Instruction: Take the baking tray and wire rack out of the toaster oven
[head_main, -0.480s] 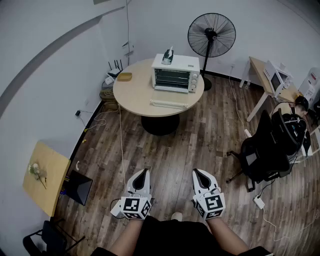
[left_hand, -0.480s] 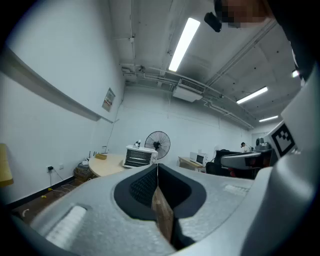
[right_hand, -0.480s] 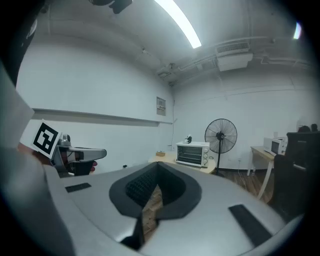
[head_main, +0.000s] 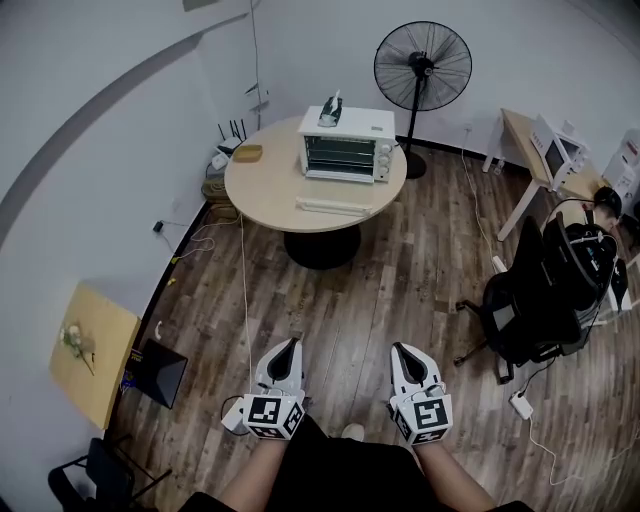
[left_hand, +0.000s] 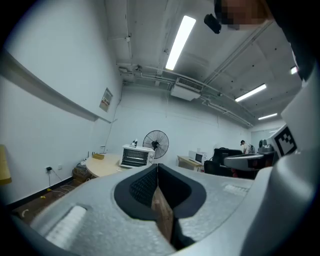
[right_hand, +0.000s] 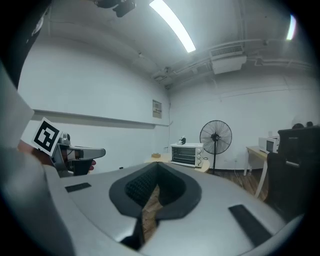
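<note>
The toaster oven (head_main: 346, 145) is sitting on the round desk (head_main: 265, 185) at upper centre, well apart from both grippers. Left gripper (head_main: 289, 347) and right gripper (head_main: 399, 350) are hovering at the bottom, equally far, jaws pressed together on nothing.

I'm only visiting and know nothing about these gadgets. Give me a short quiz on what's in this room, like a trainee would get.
1. True or false: the toaster oven stands on the round table.
2. What do the left gripper and right gripper hold? A a cup; B a spoon; C nothing, both are shut.
3. Fill in: beyond the table stands a black ___.
Key: 1 true; 2 C; 3 fan.
</note>
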